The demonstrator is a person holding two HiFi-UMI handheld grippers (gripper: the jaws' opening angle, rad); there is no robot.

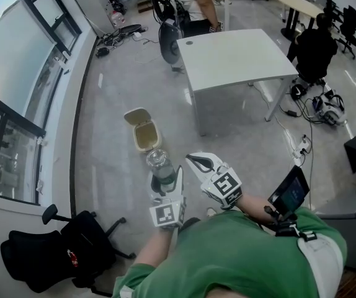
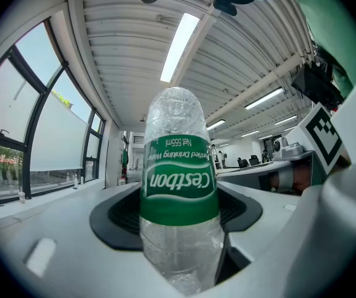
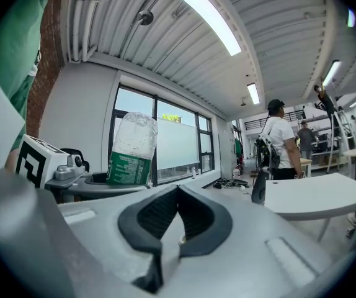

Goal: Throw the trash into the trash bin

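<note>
Left claw [image 1: 165, 180]: jaws are clamped on a clear plastic bottle [image 2: 179, 185] with a green label, gripped low on the body. The base is pointed away from the claw (label print is seen upside down in the left gripper view). The bottle looks empty, with droplets seen on the inside wall.

Right claw [image 3: 178, 192]: jaws are pressed together at the tips, with nothing held between them. It is held just right of the left claw, the two near each other but apart. From it, the bottle is seen up and to the left.

Trash bin [image 1: 144, 129]: stood on the floor ahead of the left claw, just beyond the bottle's base in the head view, with its lid flipped open.

White table [image 1: 234, 58]: ahead and right of the right claw, well beyond the bin. A person in a white shirt [image 3: 280, 144] is seen at its far side.

Black office chair [image 1: 54, 253]: left of the left claw and behind it, by the window wall.
</note>
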